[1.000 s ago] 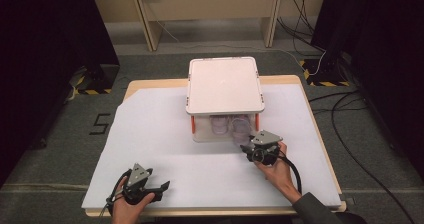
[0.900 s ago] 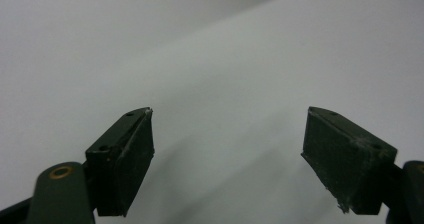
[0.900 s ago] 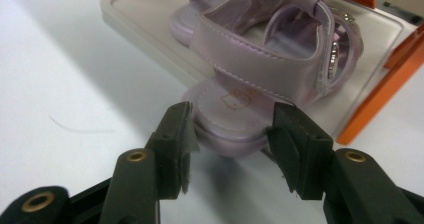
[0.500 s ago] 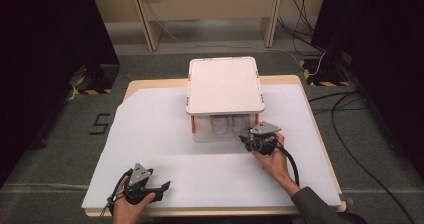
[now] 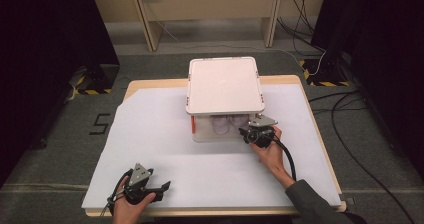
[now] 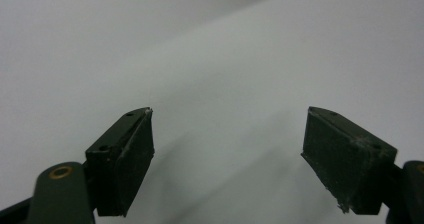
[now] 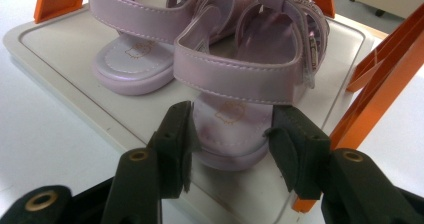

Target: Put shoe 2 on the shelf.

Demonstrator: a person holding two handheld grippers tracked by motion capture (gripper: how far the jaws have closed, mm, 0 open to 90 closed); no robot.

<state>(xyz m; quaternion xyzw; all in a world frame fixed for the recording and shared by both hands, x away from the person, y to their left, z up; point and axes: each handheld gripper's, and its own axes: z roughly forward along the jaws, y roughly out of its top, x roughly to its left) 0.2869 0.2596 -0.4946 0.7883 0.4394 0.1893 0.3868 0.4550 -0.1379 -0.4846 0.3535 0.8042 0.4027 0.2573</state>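
A white two-level rack (image 5: 225,84) with orange posts stands mid-table. Two pink sandals (image 5: 222,124) lie on its lower shelf (image 7: 65,59). In the right gripper view the nearer sandal (image 7: 235,79) points its heel at me, with the other sandal (image 7: 135,59) beside it. My right gripper (image 7: 232,109) reaches into the shelf's front right, its jaws half apart on either side of that heel. I cannot tell whether the pads touch it. My left gripper (image 5: 165,186) rests open near the table's front left, over bare white paper (image 6: 225,44).
White paper (image 5: 150,134) covers the wooden table (image 5: 132,86). An orange post (image 7: 385,79) stands just right of my right jaw. A black cable (image 5: 287,156) trails from the right gripper along the forearm. Dark curtains and floor cables surround the table.
My right gripper has moved forward and a little left, from just off the rack's front right corner up to the lower shelf. The left gripper has stayed put.
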